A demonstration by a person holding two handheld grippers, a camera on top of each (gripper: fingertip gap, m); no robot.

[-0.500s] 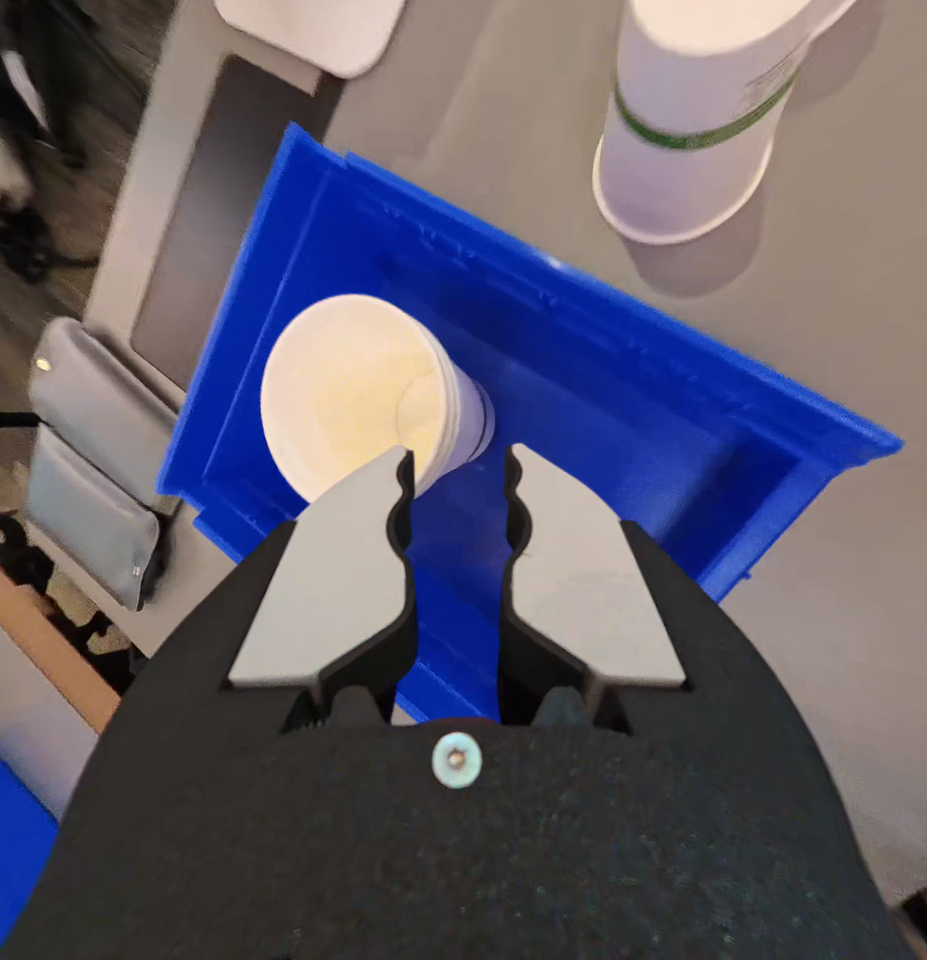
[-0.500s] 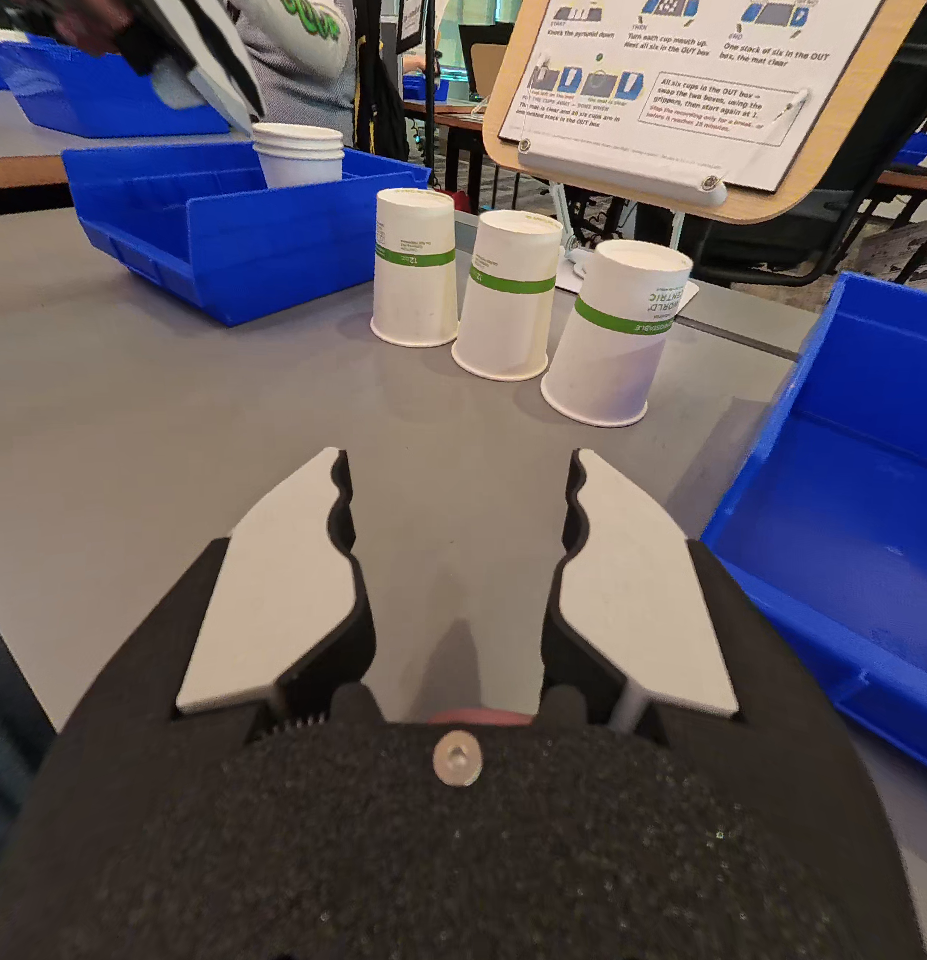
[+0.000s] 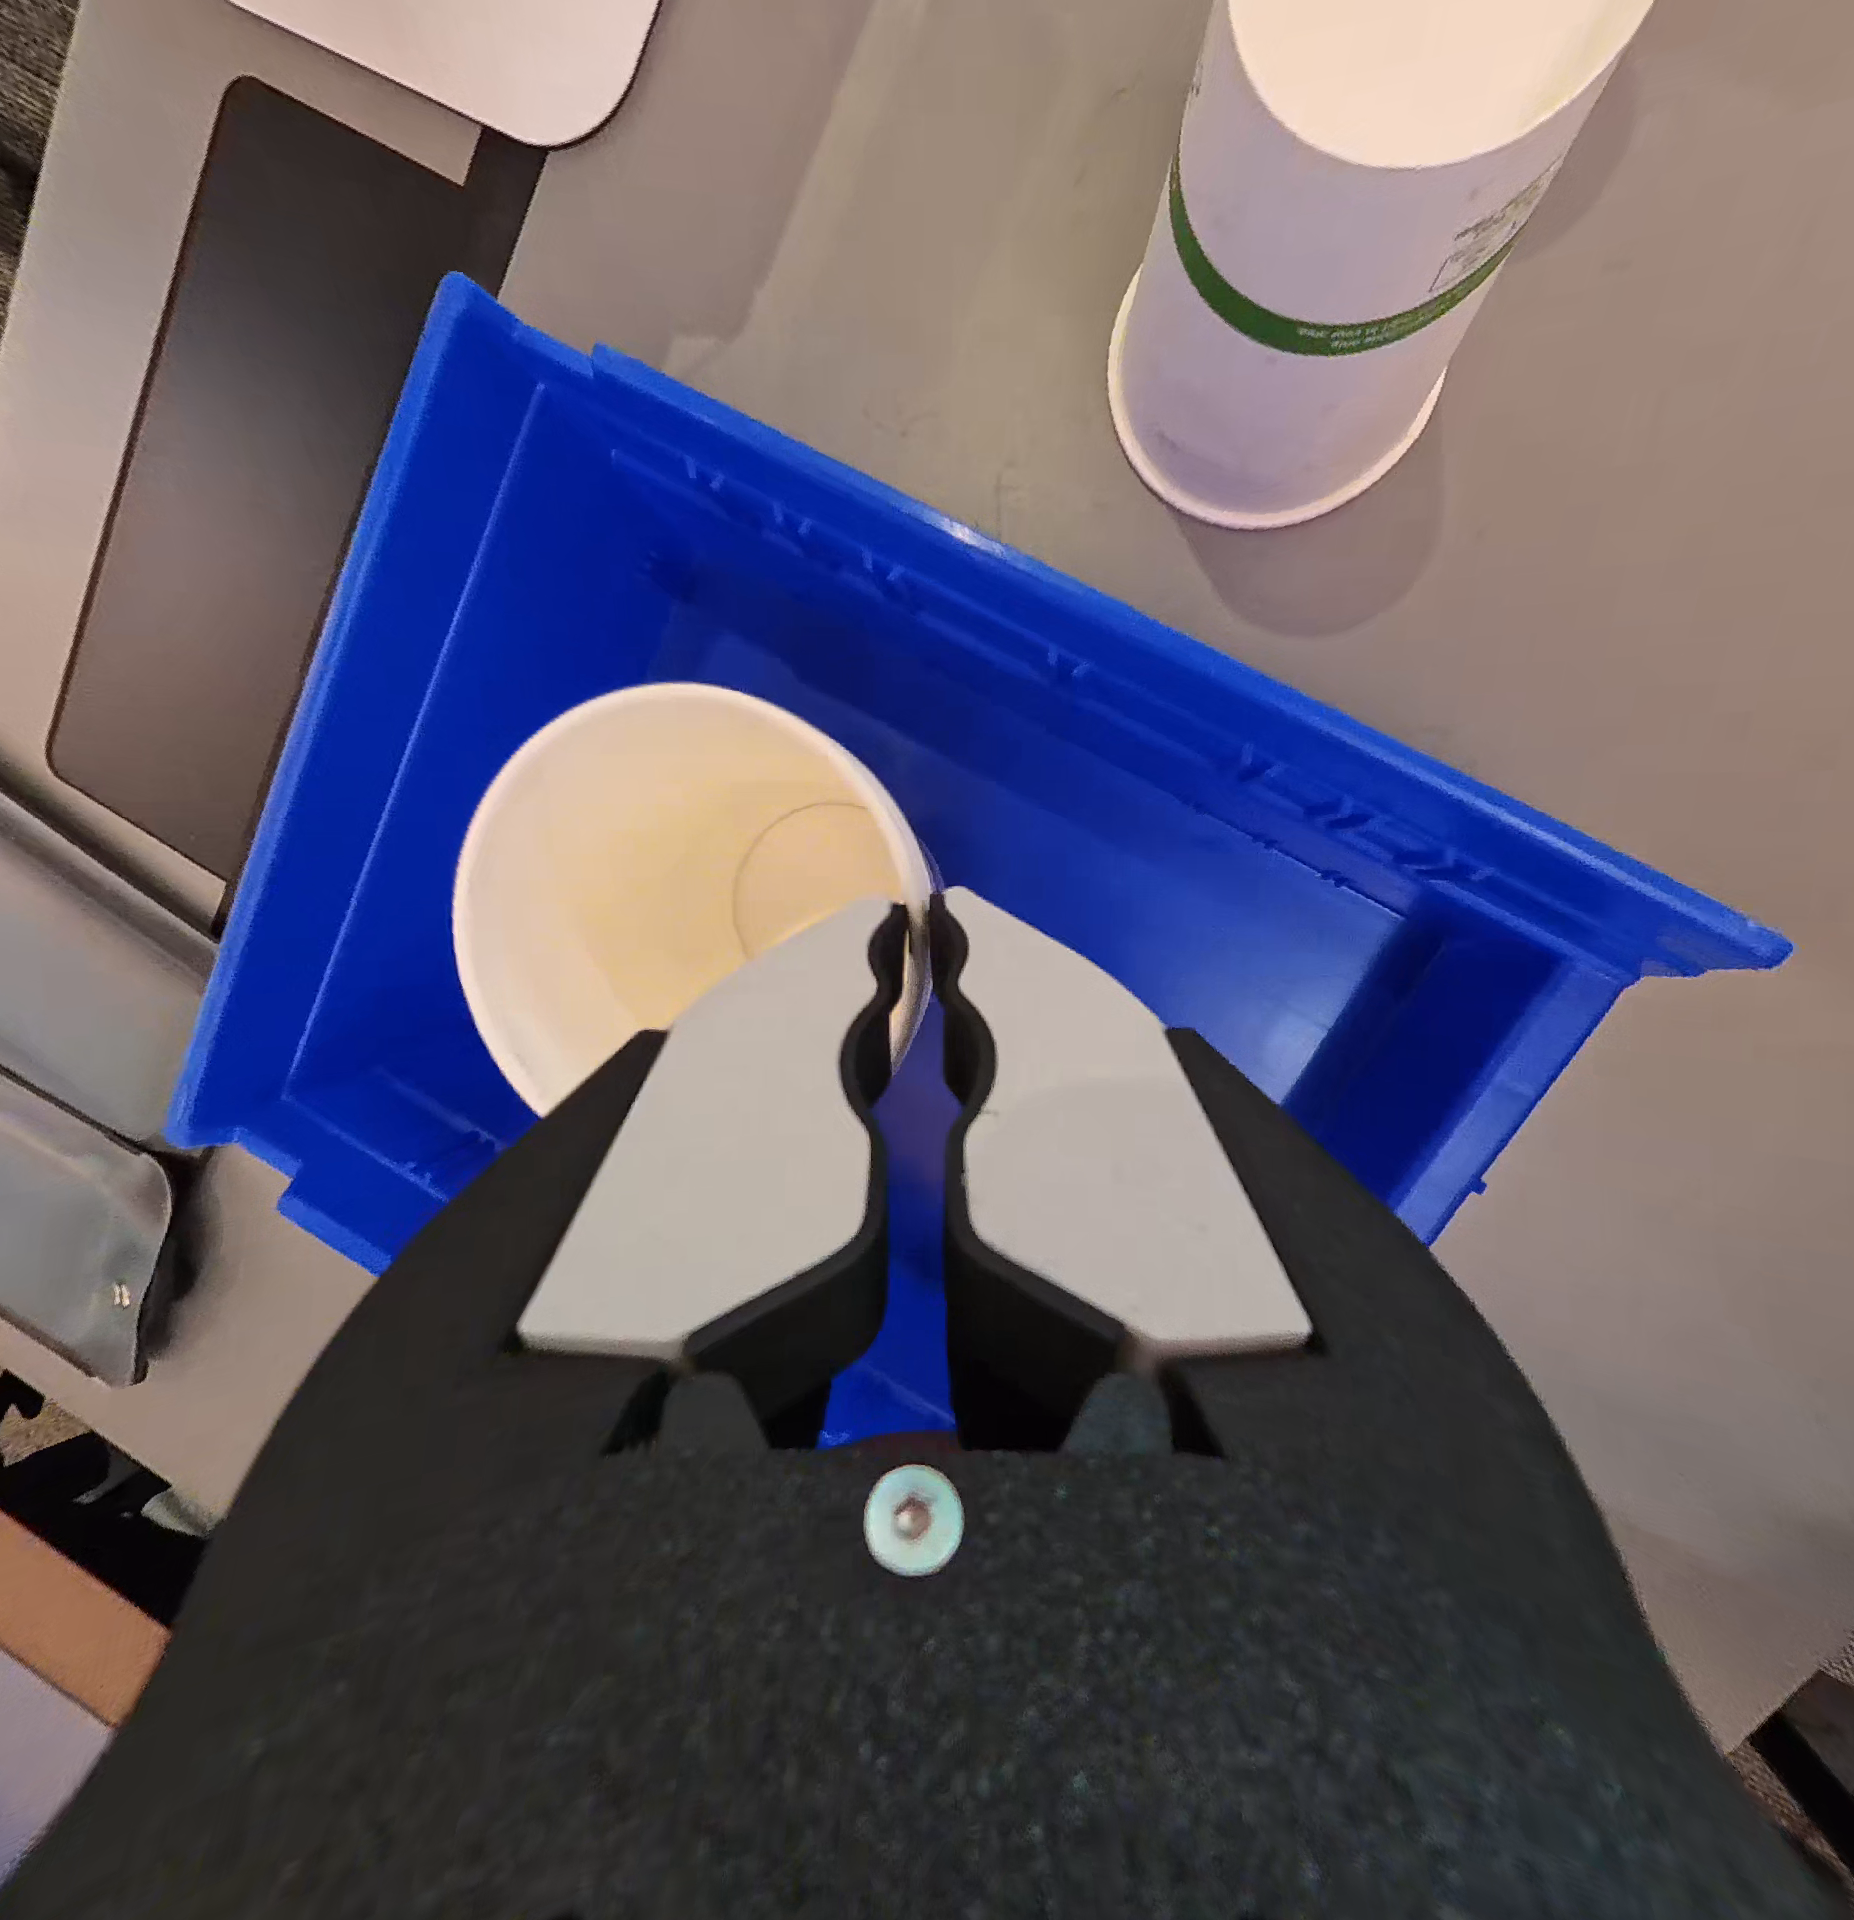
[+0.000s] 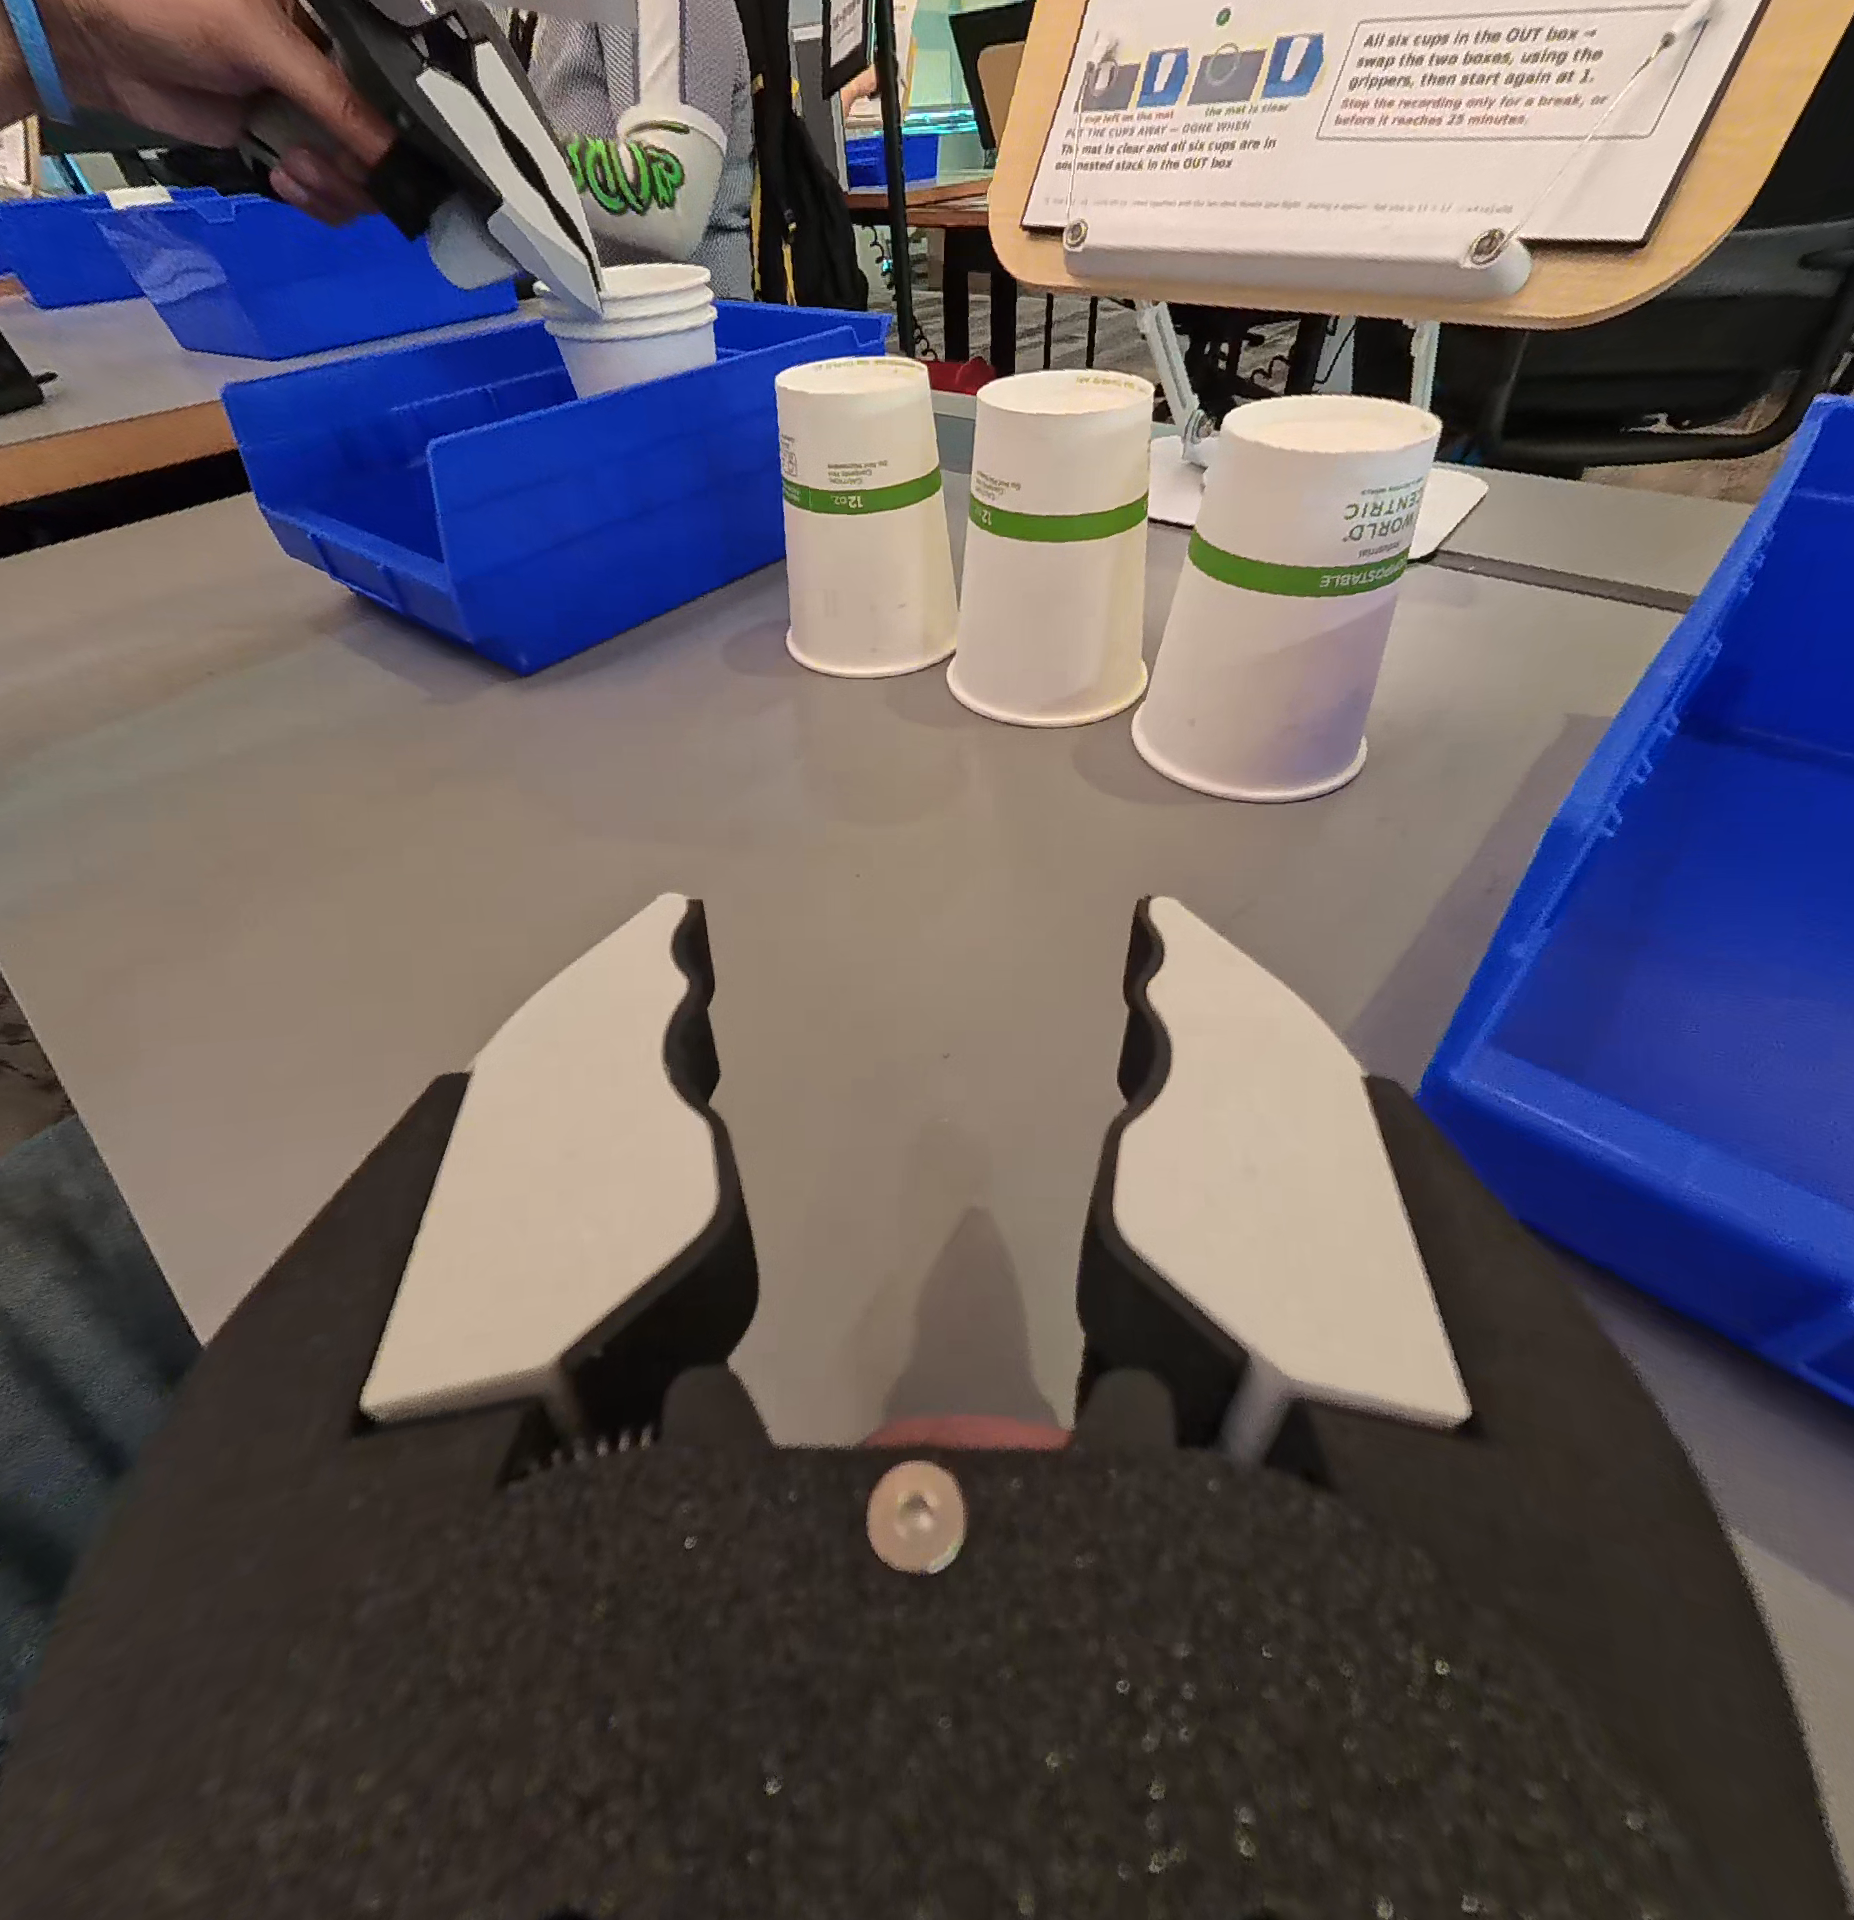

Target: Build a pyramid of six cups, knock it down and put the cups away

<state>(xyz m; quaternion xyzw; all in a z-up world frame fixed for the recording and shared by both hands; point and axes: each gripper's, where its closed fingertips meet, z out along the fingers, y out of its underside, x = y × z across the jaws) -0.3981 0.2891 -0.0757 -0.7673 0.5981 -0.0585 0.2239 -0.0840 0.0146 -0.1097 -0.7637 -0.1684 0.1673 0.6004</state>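
1. The grey bench [image 4: 383, 831] is stretching out ahead of the right tongs and lying beneath the left tongs.
2. A blue bin [image 4: 1681, 1039] is sitting on the bench just to the right of the right tongs, and nothing is showing inside it.
3. Another blue bin [image 3: 1110, 665] is lying directly under the left tongs; from the right tongs it is sitting far ahead to the left.
4. A board with a printed sheet [image 4: 1422, 156] is standing far ahead of the right tongs, behind the cups.
5. Three upturned cups [image 4: 1053, 551] with green bands are standing in a row ahead of the right tongs, close beside one another.
6. A nested cup stack [image 3: 674, 883] is standing mouth up inside the bin below the left tongs.
7. The left tongs [image 3: 918, 920] are pinching the rim of the top cup of that stack, one finger inside, one outside.
8. The right tongs [image 4: 918, 925] are hanging spread above bare bench, gripping nothing.
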